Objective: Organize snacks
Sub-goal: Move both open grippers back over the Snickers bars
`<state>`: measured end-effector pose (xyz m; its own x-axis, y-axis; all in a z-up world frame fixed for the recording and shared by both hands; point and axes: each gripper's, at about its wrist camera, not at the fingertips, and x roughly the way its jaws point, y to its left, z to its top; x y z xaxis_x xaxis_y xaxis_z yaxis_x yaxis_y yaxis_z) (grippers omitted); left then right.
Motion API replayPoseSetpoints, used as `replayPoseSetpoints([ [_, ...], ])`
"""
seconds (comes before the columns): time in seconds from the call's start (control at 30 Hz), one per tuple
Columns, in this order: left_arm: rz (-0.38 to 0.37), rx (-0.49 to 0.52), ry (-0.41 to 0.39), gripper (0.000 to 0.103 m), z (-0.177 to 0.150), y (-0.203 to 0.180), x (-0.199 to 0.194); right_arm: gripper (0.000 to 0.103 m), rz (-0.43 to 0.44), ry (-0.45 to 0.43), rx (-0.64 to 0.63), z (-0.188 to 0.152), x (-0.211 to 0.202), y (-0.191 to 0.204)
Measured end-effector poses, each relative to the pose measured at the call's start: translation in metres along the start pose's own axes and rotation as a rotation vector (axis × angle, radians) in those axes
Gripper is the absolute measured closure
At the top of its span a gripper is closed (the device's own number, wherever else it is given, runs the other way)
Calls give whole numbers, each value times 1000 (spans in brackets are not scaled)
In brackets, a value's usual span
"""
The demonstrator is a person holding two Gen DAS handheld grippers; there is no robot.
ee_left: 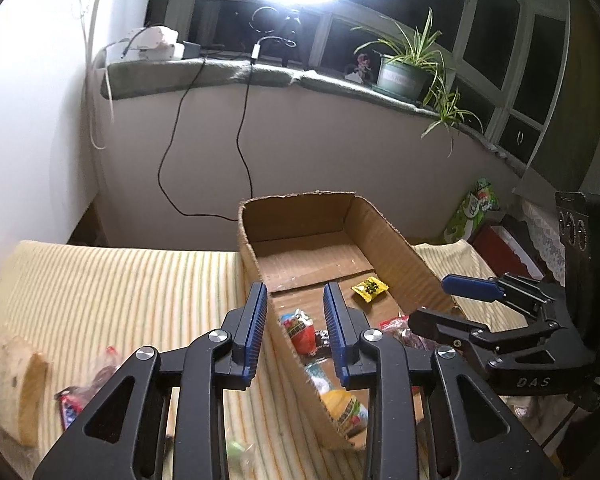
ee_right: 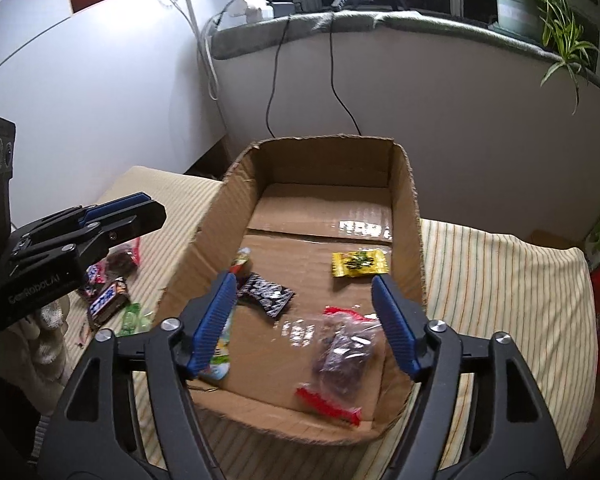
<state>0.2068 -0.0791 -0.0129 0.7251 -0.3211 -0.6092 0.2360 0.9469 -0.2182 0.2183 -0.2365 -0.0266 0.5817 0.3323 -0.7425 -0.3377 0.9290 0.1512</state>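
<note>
An open cardboard box (ee_right: 404,184) stands on a striped cloth (ee_right: 500,280). Inside lie a yellow packet (ee_right: 359,263), a black packet (ee_right: 266,294), a clear bag with red ends (ee_right: 342,360) and a green-yellow packet (ee_right: 220,354). My right gripper (ee_right: 304,320) is open and empty above the box's near end, over the clear bag. My left gripper (ee_left: 296,332) is open and empty, straddling the box's left wall (ee_left: 296,364). Loose snacks lie left of the box: a Snickers bar (ee_right: 108,302), a green candy (ee_right: 132,320) and a red-blue packet (ee_left: 74,404).
A wall with a cushioned window sill (ee_left: 228,72), hanging cables (ee_left: 168,152) and a potted plant (ee_left: 404,72) stands behind the box. A wooden block (ee_left: 24,392) lies at the cloth's left. Red and green packages (ee_left: 476,208) sit to the right.
</note>
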Motion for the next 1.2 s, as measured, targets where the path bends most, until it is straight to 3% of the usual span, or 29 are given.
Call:
replayPoseSetpoints([
  [0.37, 54, -37, -45, 68, -18, 29, -50, 13, 60, -38, -67, -12, -29, 44],
  [0.5, 93, -74, -55, 61, -28, 53, -69, 12, 93, -40, -98, -18, -34, 62],
  [0.83, 182, -160, -48, 61, -62, 109, -103, 12, 170, -24, -199, -37, -34, 119],
  [1.2, 199, -206, -1, 61, -99, 135, -109, 12, 255, 50, -193, -50, -3, 163],
])
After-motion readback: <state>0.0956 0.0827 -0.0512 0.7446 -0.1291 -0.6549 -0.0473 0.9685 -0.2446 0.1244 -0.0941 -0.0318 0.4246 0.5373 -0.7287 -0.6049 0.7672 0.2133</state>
